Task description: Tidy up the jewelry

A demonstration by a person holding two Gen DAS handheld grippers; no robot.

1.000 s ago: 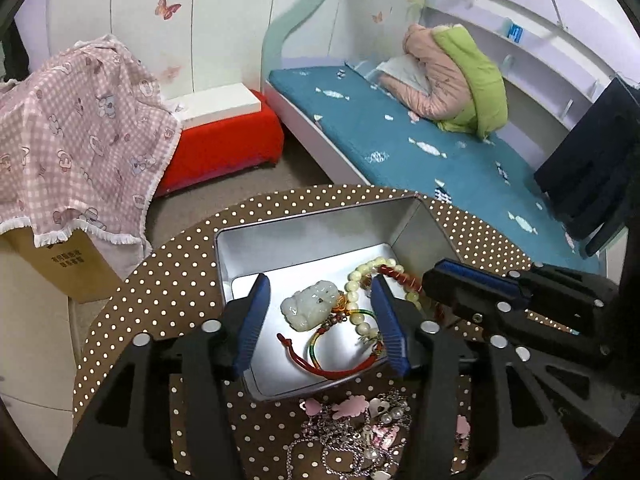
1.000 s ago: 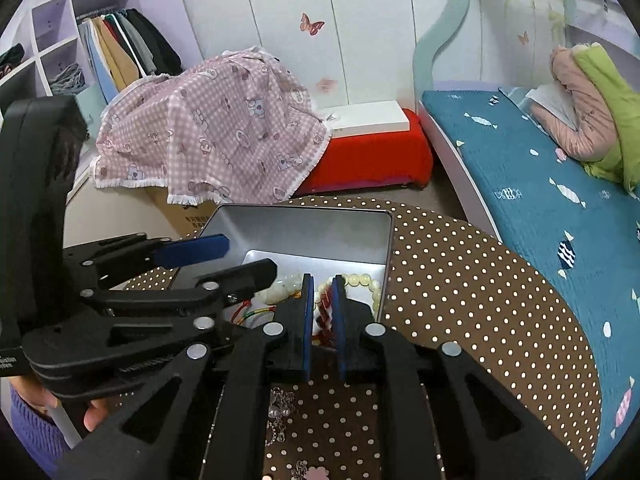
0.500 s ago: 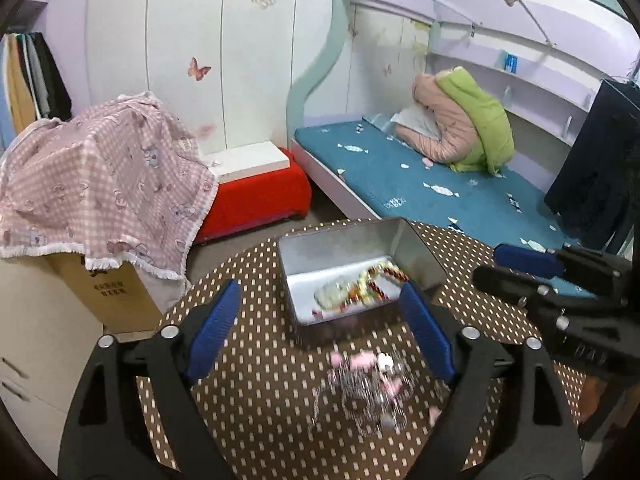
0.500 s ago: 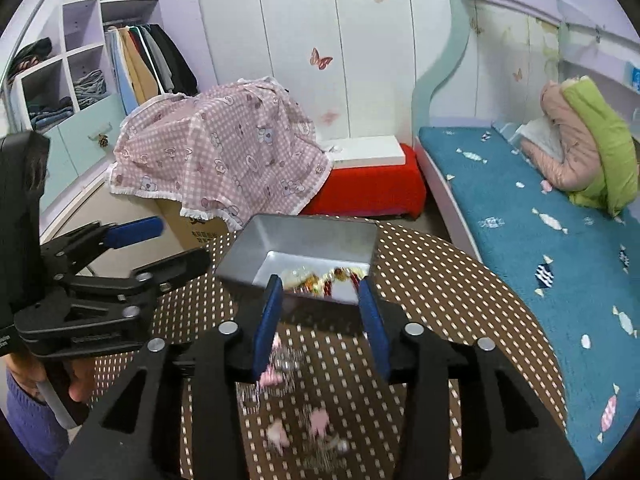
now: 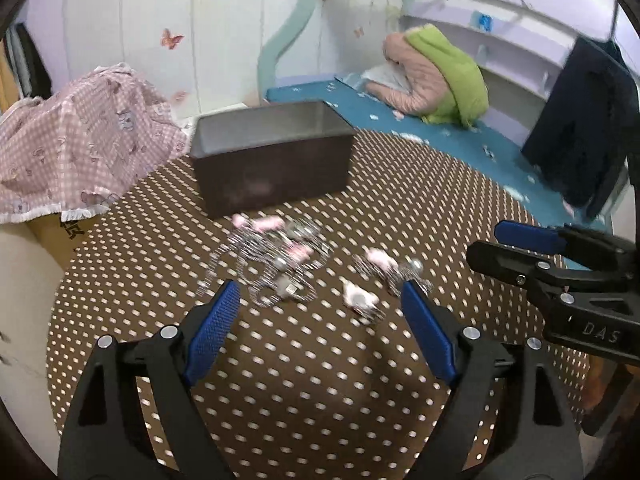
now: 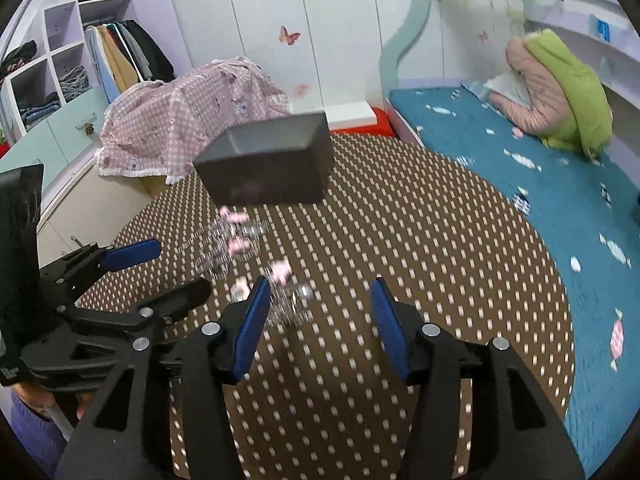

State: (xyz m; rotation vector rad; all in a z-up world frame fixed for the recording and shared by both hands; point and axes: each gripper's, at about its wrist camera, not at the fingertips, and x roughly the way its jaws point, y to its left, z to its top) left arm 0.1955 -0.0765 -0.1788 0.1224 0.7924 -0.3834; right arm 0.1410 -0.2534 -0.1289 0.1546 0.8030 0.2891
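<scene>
Both tools gape empty, left tool and right tool; silver chains tangled before tin; pinch one strand low, lift slowly.

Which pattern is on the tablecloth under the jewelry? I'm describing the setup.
Brown with white polka dots on the tablecloth, clearest in the right wrist view.

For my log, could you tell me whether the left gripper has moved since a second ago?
Yes. The left gripper has pulled back from over the grey metal tin, which now sits farther away across the dotted tablecloth.
</scene>
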